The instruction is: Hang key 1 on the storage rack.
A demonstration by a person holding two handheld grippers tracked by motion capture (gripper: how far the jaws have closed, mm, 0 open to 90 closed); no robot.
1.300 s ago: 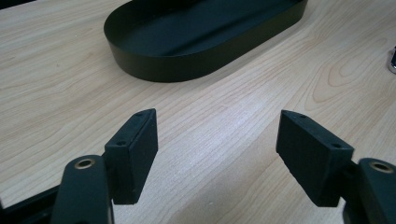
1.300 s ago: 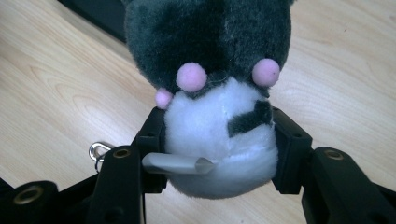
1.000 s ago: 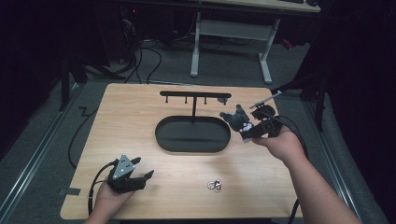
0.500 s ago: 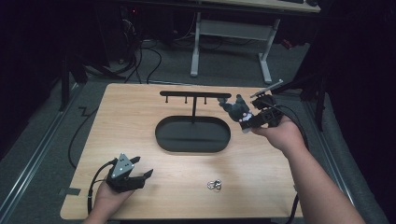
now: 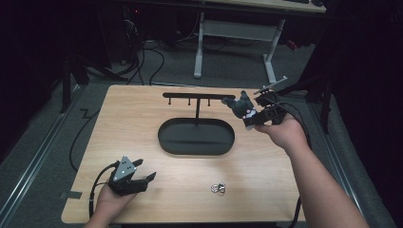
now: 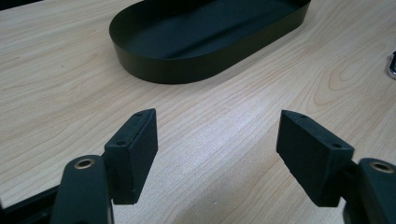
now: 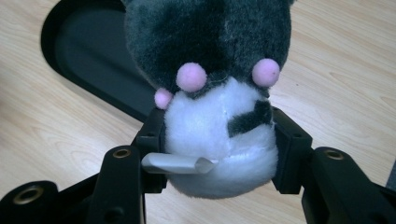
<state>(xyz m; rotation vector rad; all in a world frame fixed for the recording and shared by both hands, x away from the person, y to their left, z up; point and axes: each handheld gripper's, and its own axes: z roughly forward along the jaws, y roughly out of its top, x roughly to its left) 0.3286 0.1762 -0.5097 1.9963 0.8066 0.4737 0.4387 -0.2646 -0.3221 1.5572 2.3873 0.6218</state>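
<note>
A small grey and white plush toy [image 7: 215,107] with pink dots sits between the pads of my right gripper [image 7: 219,140], which is shut on its white lower half. In the high view the plush toy [image 5: 242,107] hangs in the air at the right end of the black hanger stand [image 5: 195,96], with the right gripper [image 5: 254,115] just behind it. The stand rises from a black oval tray [image 5: 196,137]. My left gripper [image 5: 142,176] rests on the table at the front left, open; between its pads [image 6: 135,149] lies bare wood, with the tray's wall [image 6: 177,70] ahead.
A small metal ring clasp [image 5: 218,188] lies on the wooden table [image 5: 133,123] near its front edge, right of the left gripper. Cables trail off both grippers. Beyond the far edge stand the legs of another desk [image 5: 237,42].
The right gripper has risen with the plush toy and moved slightly toward the right end of the hanger bar. The left gripper has stayed put.
</note>
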